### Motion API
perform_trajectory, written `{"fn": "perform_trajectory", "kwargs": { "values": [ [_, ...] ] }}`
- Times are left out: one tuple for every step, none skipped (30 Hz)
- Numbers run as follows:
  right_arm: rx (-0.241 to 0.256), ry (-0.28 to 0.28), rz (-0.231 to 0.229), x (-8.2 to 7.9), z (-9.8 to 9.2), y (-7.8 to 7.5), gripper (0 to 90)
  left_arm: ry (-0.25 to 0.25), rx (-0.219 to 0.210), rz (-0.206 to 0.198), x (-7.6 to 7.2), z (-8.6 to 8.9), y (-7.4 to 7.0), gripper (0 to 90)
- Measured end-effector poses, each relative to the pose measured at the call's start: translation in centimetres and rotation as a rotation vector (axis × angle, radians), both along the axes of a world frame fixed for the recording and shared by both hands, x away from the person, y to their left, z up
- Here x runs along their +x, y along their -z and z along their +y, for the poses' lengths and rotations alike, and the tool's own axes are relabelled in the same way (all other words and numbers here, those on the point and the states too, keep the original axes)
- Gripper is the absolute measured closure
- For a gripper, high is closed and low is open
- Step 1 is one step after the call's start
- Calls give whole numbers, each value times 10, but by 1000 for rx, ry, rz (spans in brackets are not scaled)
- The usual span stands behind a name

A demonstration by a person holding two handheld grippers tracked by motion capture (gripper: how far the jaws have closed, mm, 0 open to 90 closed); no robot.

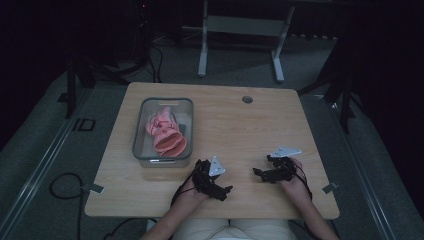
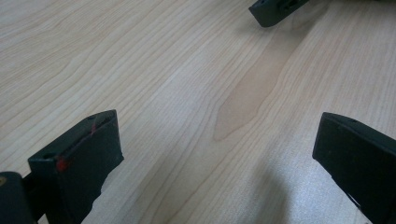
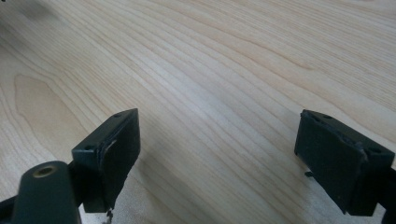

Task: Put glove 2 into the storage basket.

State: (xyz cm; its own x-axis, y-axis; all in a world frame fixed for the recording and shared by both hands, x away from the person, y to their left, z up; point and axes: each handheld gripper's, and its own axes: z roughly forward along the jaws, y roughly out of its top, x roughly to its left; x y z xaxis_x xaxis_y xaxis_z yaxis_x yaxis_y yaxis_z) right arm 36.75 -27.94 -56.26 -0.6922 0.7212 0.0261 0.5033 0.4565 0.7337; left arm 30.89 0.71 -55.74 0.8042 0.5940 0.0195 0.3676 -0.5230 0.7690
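Pink cloth [image 1: 165,131] sits bunched inside the clear bin [image 1: 141,131] on the tabletop [image 1: 260,125], untouched, so nothing has been pulled out yet. Left gripper [image 1: 226,190] rests just in front of the bin's near right corner, jaws spread wide and empty, probably the closer one to go in for the cloth. Right gripper [image 1: 256,172] lies farther out from the bin, well apart from it, also wide open over bare wood, looks parked.
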Motion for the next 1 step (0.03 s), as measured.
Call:
{"fn": "perform_trajectory", "kwargs": {
  "values": [
    [0,0,0,0,0,0,140,0,0,0,0,0,0,6]
  ]
}}
